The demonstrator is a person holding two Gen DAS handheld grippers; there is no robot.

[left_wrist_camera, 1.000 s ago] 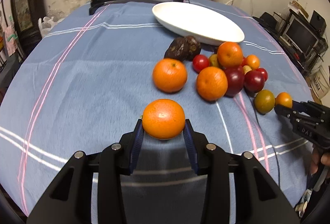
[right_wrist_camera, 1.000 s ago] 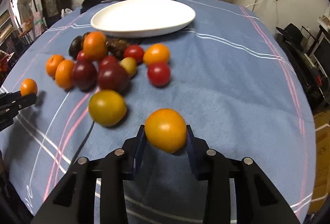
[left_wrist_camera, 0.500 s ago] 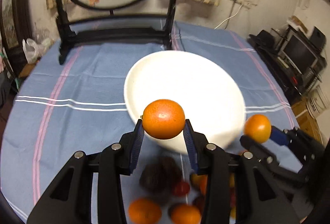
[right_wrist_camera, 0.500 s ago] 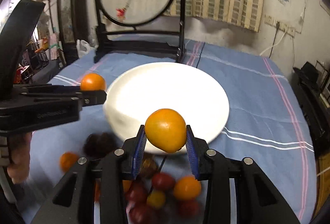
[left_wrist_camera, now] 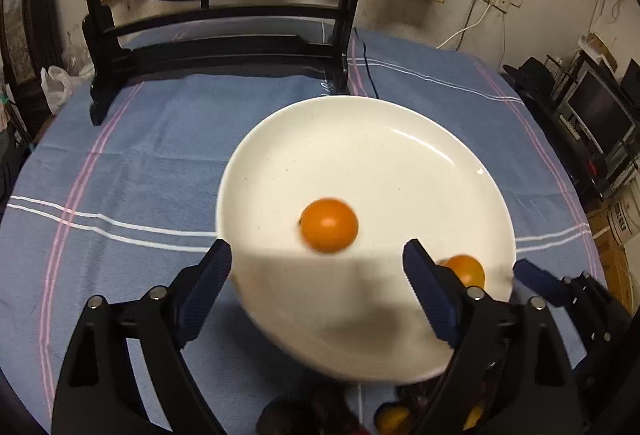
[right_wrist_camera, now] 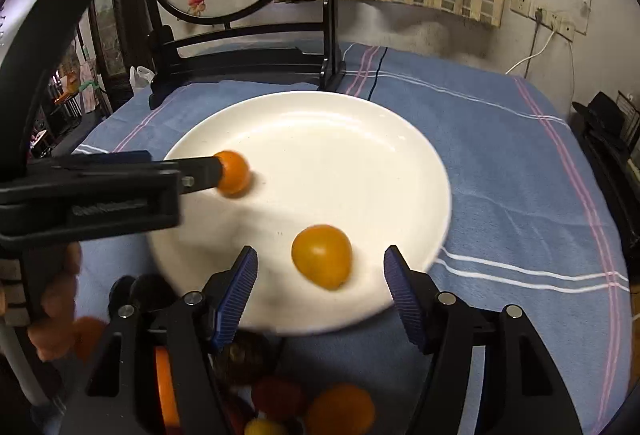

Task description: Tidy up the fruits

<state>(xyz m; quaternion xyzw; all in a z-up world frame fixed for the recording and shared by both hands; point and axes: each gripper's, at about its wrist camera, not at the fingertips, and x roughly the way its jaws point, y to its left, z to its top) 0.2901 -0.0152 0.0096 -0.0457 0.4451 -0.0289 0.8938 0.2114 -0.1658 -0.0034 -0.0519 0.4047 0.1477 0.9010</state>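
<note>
Two fruits are landing on the plate point(left_wrist_camera: 400, 139): an orange point(left_wrist_camera: 329, 225) is sitting near its centre, between the spread-wide jaws of the left gripper point(left_wrist_camera: 317, 267), and a yellow-orange fruit point(right_wrist_camera: 322, 255) is lying at the plate's 6 o'clock, released by the right gripper point(right_wrist_camera: 320, 283). Plenty is waiting: the pile point(right_wrist_camera: 304, 407) at 6 o'clock, off the plate.

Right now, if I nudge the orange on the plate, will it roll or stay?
The orange is round and smooth, so it would probably roll. The plate looks glossy and shallow, so a hard push might send it over the rim. Both the left gripper and right gripper are open, restraining nothing.
</note>
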